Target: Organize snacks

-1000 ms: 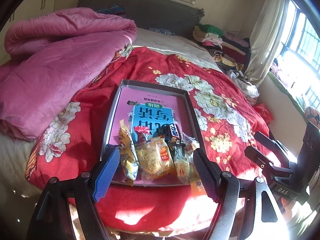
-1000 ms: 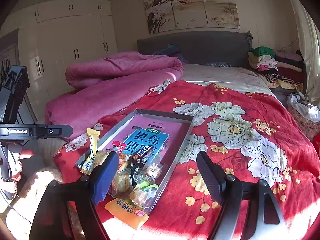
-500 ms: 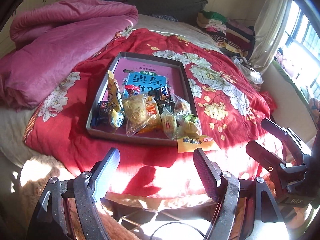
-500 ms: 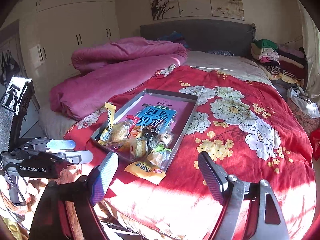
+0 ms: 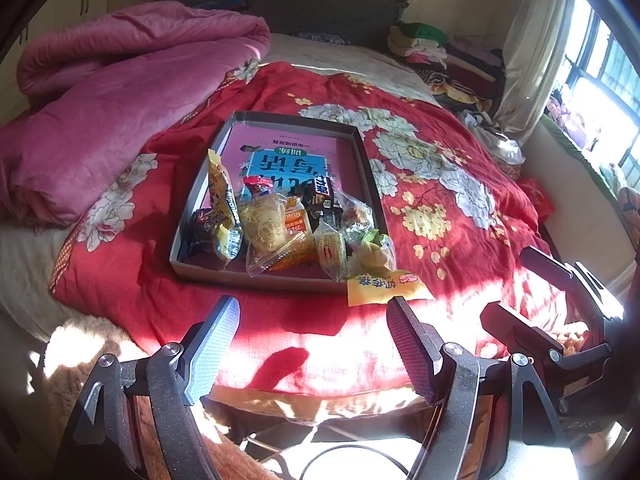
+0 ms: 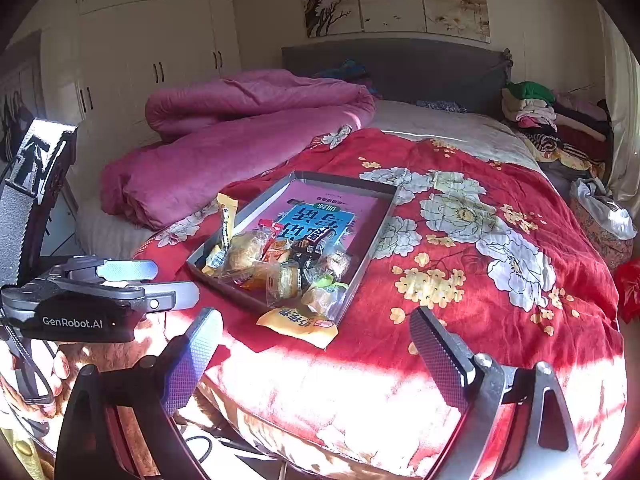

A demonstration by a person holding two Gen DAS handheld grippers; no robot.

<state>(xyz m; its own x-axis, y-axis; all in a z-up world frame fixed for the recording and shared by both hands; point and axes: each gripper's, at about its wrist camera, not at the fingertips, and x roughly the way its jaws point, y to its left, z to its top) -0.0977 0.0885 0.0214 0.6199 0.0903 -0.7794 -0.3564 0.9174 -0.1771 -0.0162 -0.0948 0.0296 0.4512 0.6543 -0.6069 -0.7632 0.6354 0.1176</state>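
A shallow grey box [image 5: 362, 148] [image 6: 380, 216] with a pink and blue printed bottom lies on the red floral bedspread. Several wrapped snacks [image 5: 276, 224] [image 6: 280, 264] are heaped in its near end. An orange-yellow packet [image 5: 384, 286] [image 6: 298, 326] hangs over the near right corner onto the bedspread. A tall yellow packet [image 5: 220, 192] [image 6: 226, 224] leans on the left wall. My left gripper [image 5: 314, 344] is open and empty, short of the bed's edge. My right gripper [image 6: 316, 354] is open and empty, right of the box.
A rumpled pink duvet [image 5: 108, 92] [image 6: 240, 128] fills the bed's left side. Folded clothes [image 5: 440, 48] [image 6: 552, 120] are piled at the far right by the headboard. A window and curtain [image 5: 536, 52] stand on the right. White wardrobes [image 6: 152, 60] line the left wall.
Both grippers have drawn back from the box toward the foot of the bed and stayed open. The snacks and box have not moved.
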